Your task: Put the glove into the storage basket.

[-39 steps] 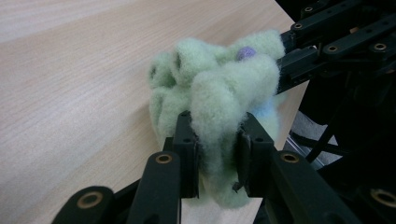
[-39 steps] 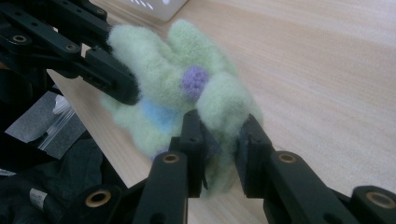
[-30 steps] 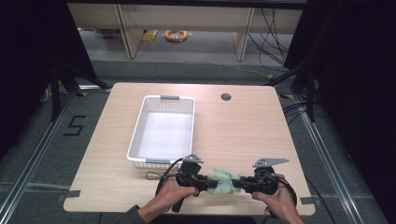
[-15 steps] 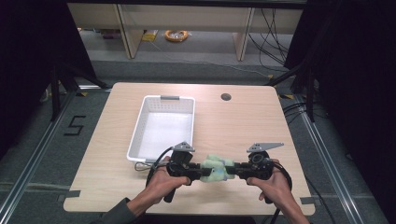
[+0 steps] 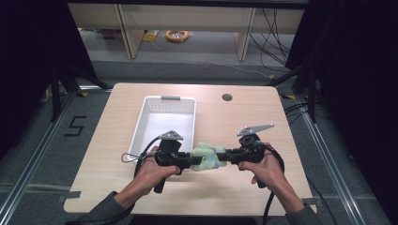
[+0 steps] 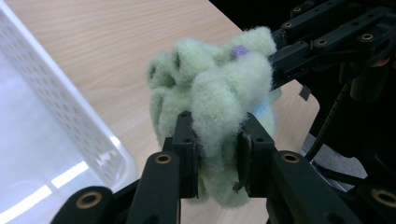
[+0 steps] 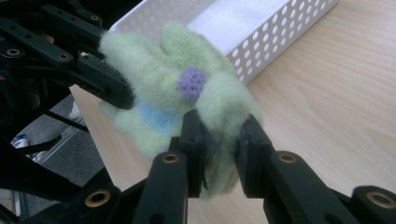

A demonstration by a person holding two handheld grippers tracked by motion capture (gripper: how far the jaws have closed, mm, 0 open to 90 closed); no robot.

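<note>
While the green fuzzy toy [image 5: 207, 156] hangs above the table [image 5: 244, 122] just right of the white basket [image 5: 155, 117], my left gripper [image 5: 191, 160] and right gripper [image 5: 224, 157] each clamp one end; its long axis spans between them, equally near.

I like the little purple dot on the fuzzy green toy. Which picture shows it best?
The right gripper view: the purple dot faces that camera on the green toy. The left gripper view catches its edge; from the high view it is too small to see.
</note>
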